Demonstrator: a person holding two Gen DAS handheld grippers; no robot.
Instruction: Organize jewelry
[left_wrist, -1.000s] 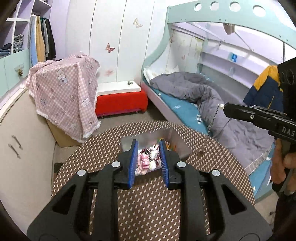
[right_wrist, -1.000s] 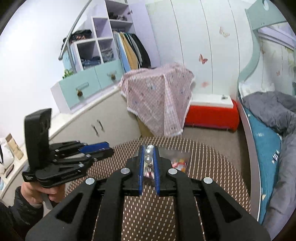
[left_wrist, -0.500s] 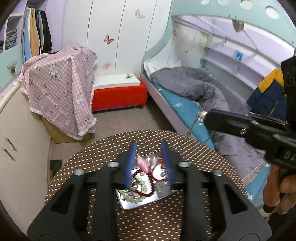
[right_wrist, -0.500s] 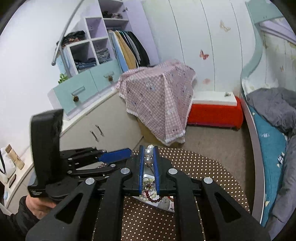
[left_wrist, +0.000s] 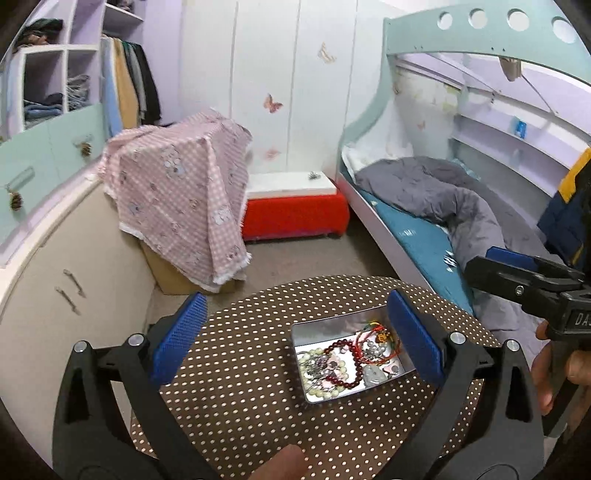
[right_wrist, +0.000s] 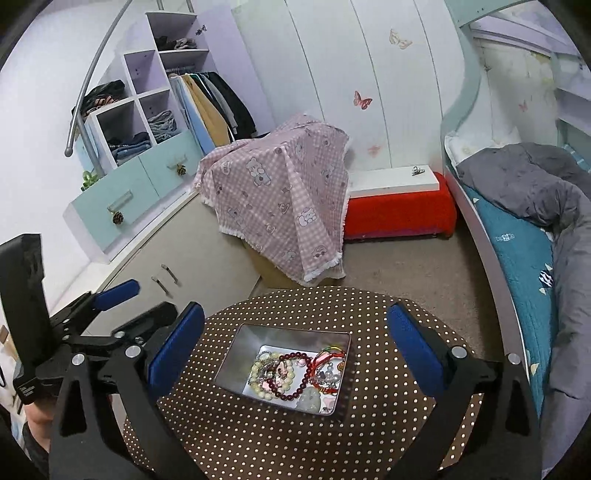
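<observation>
We see even, soft indoor light with no harsh shadows. The metal tin (right_wrist: 236, 354) shows a mild sheen on its inner wall. Fisheye bending curves the wardrobe doors (right_wrist: 369, 74) and bed frame (left_wrist: 480, 33); corners go black, and edges look slightly smeared.

A child's bedroom in a home. A bunk bed (left_wrist: 424, 206) with a grey quilt (left_wrist: 443, 195) fills the right side; an open wardrobe (right_wrist: 207, 103) of hanging clothes and shelves (right_wrist: 144, 110) of folded ones stands left. Butterfly stickers (right_wrist: 362, 99) dot the white wall panels.
</observation>
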